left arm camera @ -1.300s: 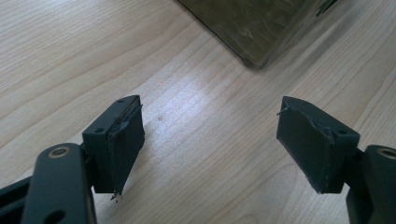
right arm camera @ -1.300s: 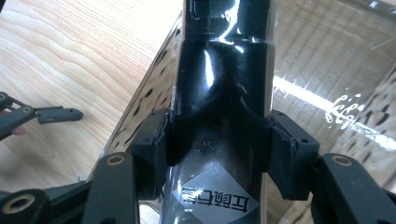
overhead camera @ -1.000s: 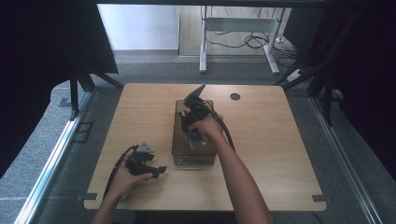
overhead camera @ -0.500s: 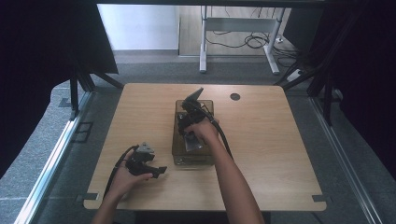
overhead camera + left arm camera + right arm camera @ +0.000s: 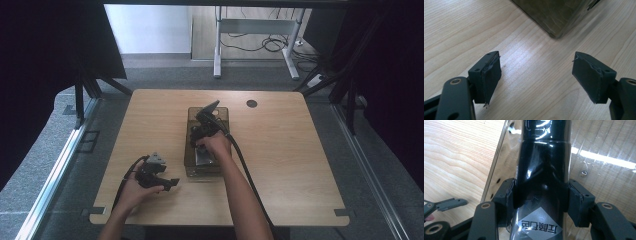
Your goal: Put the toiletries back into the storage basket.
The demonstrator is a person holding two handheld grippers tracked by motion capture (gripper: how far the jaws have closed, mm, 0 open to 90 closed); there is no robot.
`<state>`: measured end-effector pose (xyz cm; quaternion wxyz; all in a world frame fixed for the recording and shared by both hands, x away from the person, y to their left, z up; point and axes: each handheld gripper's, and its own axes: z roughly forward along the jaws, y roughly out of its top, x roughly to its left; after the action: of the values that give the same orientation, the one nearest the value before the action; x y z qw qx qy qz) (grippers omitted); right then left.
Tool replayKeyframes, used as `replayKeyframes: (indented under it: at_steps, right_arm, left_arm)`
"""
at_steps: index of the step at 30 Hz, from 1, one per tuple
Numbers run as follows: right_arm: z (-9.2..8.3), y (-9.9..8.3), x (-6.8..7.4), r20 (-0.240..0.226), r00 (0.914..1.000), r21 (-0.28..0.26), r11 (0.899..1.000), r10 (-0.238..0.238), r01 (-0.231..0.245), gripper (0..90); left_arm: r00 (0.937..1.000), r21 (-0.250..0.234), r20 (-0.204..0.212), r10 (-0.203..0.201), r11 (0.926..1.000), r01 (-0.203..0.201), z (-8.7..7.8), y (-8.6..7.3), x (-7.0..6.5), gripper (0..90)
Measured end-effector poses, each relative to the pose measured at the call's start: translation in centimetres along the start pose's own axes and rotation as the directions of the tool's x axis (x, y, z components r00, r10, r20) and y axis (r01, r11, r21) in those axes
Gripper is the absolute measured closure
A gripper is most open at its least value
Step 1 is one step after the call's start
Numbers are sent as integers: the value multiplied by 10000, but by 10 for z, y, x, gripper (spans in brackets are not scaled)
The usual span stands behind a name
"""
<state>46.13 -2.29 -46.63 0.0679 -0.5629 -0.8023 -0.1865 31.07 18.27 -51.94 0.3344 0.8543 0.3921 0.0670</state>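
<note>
The left gripper sits near the bench's front-left edge, jaws spread wide with nothing between them, just bare wood and the corner of the clear bin ahead. Lots of open bench on both sides. In the middle, the right gripper is down inside the bin, jaws clamped on a glossy black bottle. Its grey diamond label has characters too blurry to read. Compared with a second ago, the right hand has slid closer to the person.

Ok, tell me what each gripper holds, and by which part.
The right gripper is shut on a glossy black bottle, clamped across its body just above the label, over the clear box. The left gripper is open and holds nothing.
</note>
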Motion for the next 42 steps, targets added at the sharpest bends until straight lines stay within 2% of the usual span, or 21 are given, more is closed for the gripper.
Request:
replayKeyframes:
  at_steps: [10,16,28,32,42]
  right_arm:
    - [12,0,0,-170,9968,-35,9970,778,-779,453]
    - [19,-1,-5,-250,9912,57,9915,1303,-1302,451]
    - [28,-4,-7,-333,9878,189,9883,1521,-1515,447]
    - [31,-6,-6,-228,9875,287,9874,1561,-1555,446]
    - [34,-10,-3,-146,9892,381,9887,1455,-1449,423]
  left_arm:
    - [10000,-29,75,-58,10000,58,0,1,0,236]
    - [9999,-13,97,-86,10000,86,0,1,0,236]
    - [10000,22,94,-32,10000,32,1,2,0,236]
    - [9999,26,91,-54,10000,54,1,2,-1,236]
    - [10000,59,92,-35,10000,34,2,2,-1,236]
